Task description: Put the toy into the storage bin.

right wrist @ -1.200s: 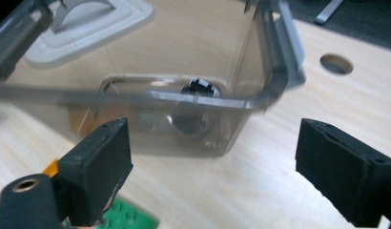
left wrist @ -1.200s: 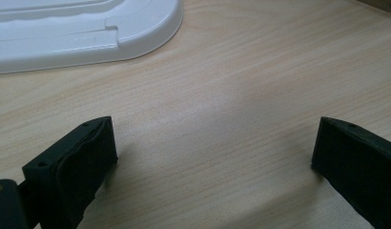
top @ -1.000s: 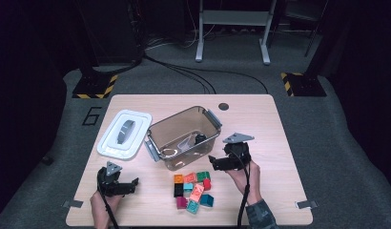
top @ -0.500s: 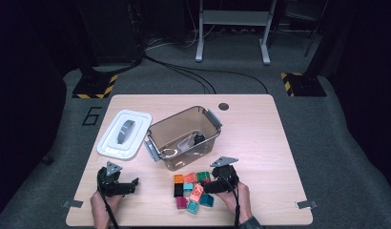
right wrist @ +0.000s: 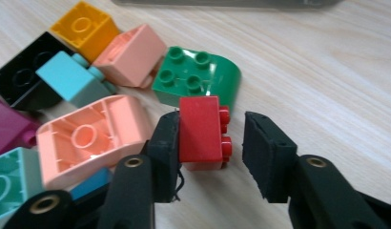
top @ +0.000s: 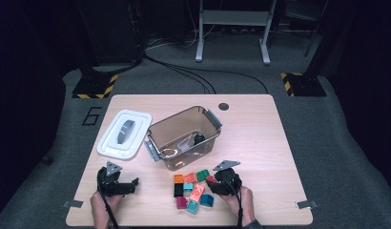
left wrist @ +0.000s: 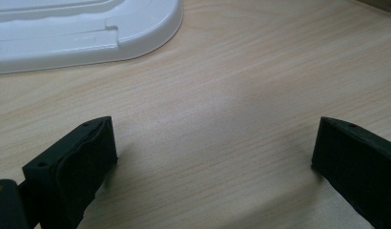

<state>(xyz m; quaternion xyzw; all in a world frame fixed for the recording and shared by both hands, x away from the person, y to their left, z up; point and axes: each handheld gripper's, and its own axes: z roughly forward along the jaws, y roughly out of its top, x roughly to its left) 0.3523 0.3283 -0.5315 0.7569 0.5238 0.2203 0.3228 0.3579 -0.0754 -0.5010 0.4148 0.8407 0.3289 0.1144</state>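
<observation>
A red brick [right wrist: 200,133] lies on its side on the wooden table [top: 260,143], at the right edge of a cluster of coloured bricks [top: 191,191]. My right gripper [right wrist: 211,140] has it between its jaws, which have just been closing. The left pad touches the brick and a gap remains between its studs and the right pad. From the high view the right gripper [top: 217,183] is low on the table beside the cluster. My left gripper [top: 130,185] rests at the front left, open over bare wood [left wrist: 212,148] with nothing between its jaws.
A green brick [right wrist: 198,78] lies just behind the red one, with pink [right wrist: 88,138], light blue [right wrist: 69,78], black [right wrist: 22,71] and orange [right wrist: 84,26] bricks to the left. A clear bin [top: 181,116] stands behind the cluster. Its white lid [top: 124,133] lies left of it.
My right gripper has come down and toward the left from above the table to the brick cluster, and its jaws have narrowed around the red brick. The left gripper has stayed still.
</observation>
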